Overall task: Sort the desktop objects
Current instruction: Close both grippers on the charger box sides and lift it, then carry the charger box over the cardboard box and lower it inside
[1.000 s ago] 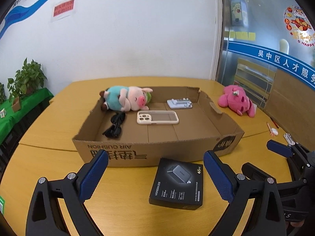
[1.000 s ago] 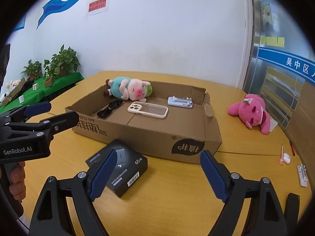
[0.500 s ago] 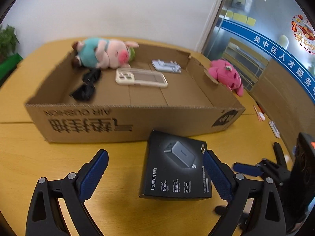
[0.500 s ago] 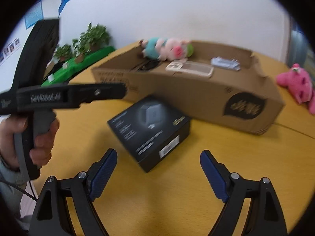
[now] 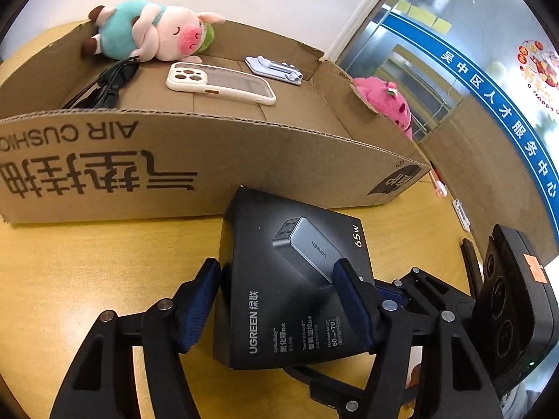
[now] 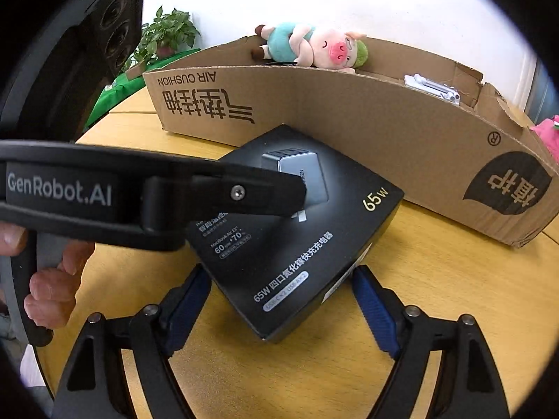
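Observation:
A black UGREEN charger box (image 5: pixel 297 289) lies on the yellow table just in front of the cardboard tray. My left gripper (image 5: pixel 276 265) straddles it with its jaws closing. Its left pad (image 5: pixel 199 303) is close beside the box's left side, and its right finger crosses the box's right edge; firm contact does not show. My right gripper (image 6: pixel 281 274) is wider, also closing, with the near corner of the box (image 6: pixel 297 244) between its fingers and gaps on both sides. In the right wrist view a left-gripper finger (image 6: pixel 223 192) reaches over the box top.
Right behind the black box stands the cardboard tray (image 5: pixel 174 160), holding a pig plush (image 5: pixel 150 31), sunglasses (image 5: pixel 108 83), a phone case (image 5: pixel 220 85) and a white stand (image 5: pixel 272 70). A pink plush (image 5: pixel 387 101) lies beyond its right end. A person's hand (image 6: pixel 52 286) grips the left handle.
Both grippers have dropped and tipped down toward the black box, which now sits between both pairs of fingers. The left jaws have narrowed clearly, the right jaws slightly.

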`<move>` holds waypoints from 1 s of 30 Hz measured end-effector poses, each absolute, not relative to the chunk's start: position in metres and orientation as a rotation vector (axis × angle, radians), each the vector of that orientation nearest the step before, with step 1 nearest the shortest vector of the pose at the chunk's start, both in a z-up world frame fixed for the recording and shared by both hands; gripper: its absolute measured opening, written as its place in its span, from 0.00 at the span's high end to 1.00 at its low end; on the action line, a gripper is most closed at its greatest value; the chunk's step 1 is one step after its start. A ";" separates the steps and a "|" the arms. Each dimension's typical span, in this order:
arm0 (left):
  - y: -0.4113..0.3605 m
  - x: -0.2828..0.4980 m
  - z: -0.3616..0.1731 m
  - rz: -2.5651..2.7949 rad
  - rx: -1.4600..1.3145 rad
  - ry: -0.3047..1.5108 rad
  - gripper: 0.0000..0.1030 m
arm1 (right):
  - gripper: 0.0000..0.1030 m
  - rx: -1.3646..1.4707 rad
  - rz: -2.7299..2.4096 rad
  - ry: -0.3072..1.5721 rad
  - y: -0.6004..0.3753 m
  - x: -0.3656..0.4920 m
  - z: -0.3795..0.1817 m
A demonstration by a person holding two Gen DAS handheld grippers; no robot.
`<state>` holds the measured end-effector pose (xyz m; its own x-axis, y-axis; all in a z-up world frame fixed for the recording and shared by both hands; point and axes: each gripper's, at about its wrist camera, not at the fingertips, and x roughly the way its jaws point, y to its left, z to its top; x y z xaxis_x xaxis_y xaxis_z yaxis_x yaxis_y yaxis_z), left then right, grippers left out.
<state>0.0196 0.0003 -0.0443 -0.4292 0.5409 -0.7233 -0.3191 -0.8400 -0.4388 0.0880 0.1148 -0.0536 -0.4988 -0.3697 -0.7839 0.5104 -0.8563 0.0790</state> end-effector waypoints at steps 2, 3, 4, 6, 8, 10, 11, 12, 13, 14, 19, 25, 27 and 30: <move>-0.001 0.024 -0.042 2.287 -1.262 -0.323 0.35 | 0.24 1.169 -2.355 0.218 0.114 0.093 -0.051; -0.002 0.028 -0.041 2.294 -1.257 -0.324 0.36 | 0.25 1.166 -2.361 0.217 0.114 0.093 -0.050; -0.003 0.031 -0.040 2.299 -1.254 -0.323 0.37 | 0.25 1.162 -2.365 0.217 0.115 0.094 -0.048; -0.007 0.034 -0.037 2.305 -1.245 -0.322 0.41 | 0.25 1.151 -2.372 0.224 0.113 0.100 -0.045; -0.008 0.041 -0.030 2.319 -1.219 -0.318 0.43 | 0.25 1.137 -2.382 0.241 0.112 0.101 -0.043; -0.008 0.049 -0.019 2.347 -1.181 -0.303 0.43 | 0.25 1.109 -2.397 0.233 0.114 0.105 -0.037; -0.008 0.053 -0.014 2.359 -1.162 -0.301 0.43 | 0.25 1.096 -2.403 0.231 0.114 0.106 -0.033; -0.008 0.055 -0.009 2.367 -1.146 -0.300 0.43 | 0.25 1.071 -2.414 0.239 0.114 0.110 -0.026; -0.008 0.058 -0.004 2.374 -1.129 -0.299 0.43 | 0.25 1.055 -2.421 0.244 0.115 0.111 -0.021; -0.008 0.060 0.003 2.382 -1.107 -0.294 0.43 | 0.25 1.038 -2.429 0.244 0.116 0.112 -0.015; -0.008 0.063 0.038 2.406 -1.000 -0.275 0.43 | 0.25 0.934 -2.480 0.258 0.122 0.119 0.016; -0.007 0.068 0.083 2.441 -0.877 -0.247 0.43 | 0.25 0.824 -2.534 0.292 0.125 0.119 0.057; -0.008 0.069 0.098 2.454 -0.836 -0.240 0.43 | 0.25 0.791 -2.547 0.295 0.126 0.121 0.070; -0.008 0.072 0.120 2.472 -0.784 -0.227 0.43 | 0.25 0.738 -2.567 0.294 0.127 0.123 0.092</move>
